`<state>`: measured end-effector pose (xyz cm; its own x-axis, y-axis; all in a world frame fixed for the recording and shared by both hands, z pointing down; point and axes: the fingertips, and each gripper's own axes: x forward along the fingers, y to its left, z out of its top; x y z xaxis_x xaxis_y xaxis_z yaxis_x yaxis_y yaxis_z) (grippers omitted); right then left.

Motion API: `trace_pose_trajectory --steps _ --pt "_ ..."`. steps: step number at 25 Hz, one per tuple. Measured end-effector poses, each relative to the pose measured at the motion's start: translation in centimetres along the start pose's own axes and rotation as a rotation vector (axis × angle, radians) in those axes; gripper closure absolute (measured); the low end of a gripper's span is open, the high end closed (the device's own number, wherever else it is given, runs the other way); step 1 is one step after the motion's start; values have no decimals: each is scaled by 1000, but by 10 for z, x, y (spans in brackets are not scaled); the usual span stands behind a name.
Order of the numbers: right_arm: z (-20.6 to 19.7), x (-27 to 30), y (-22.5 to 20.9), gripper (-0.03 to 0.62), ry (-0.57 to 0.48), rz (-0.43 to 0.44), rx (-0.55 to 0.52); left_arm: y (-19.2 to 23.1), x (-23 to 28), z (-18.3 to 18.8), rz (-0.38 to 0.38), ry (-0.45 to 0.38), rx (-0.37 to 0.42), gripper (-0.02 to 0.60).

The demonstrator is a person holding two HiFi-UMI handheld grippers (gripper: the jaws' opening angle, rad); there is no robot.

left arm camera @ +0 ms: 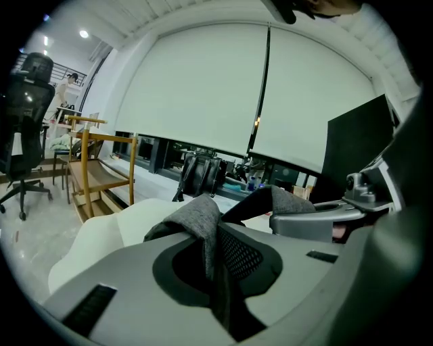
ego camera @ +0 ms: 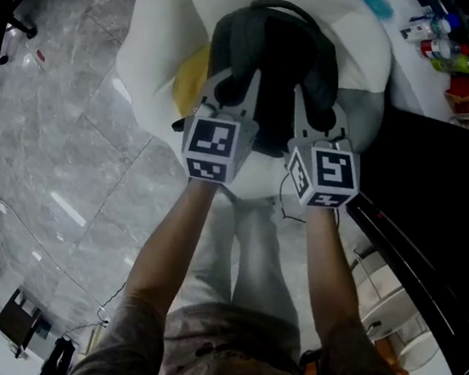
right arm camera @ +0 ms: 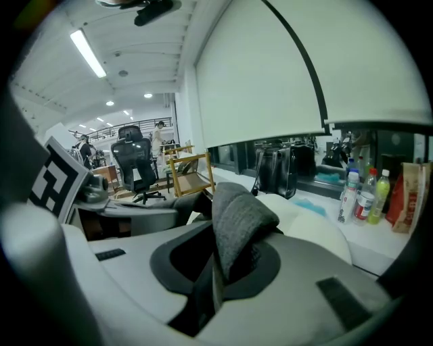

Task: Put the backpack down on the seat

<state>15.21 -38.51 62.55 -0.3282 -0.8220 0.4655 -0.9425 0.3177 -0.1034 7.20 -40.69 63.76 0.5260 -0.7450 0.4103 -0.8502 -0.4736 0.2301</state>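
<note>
Bare floor left of seat, desk right

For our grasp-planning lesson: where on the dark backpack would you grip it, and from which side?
By the grey padded straps, one per gripper, from above. They arch up off the backpack as thin flat folds that jaws can pinch; the left gripper and right gripper are each shut on one.

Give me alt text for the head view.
The left gripper and right gripper hold a dark backpack by its straps over a white cushioned seat. Grey polished floor lies left; bottles stand upper right.
</note>
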Motion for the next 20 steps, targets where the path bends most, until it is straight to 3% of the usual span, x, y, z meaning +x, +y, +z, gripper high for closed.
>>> trace_pose_trajectory --steps 15,20 --pt "-26 41 -15 554 34 -34 24 15 37 -20 -15 34 4 540" --pt "-33 50 -19 523 48 -56 42 20 46 -26 -9 44 1 522"
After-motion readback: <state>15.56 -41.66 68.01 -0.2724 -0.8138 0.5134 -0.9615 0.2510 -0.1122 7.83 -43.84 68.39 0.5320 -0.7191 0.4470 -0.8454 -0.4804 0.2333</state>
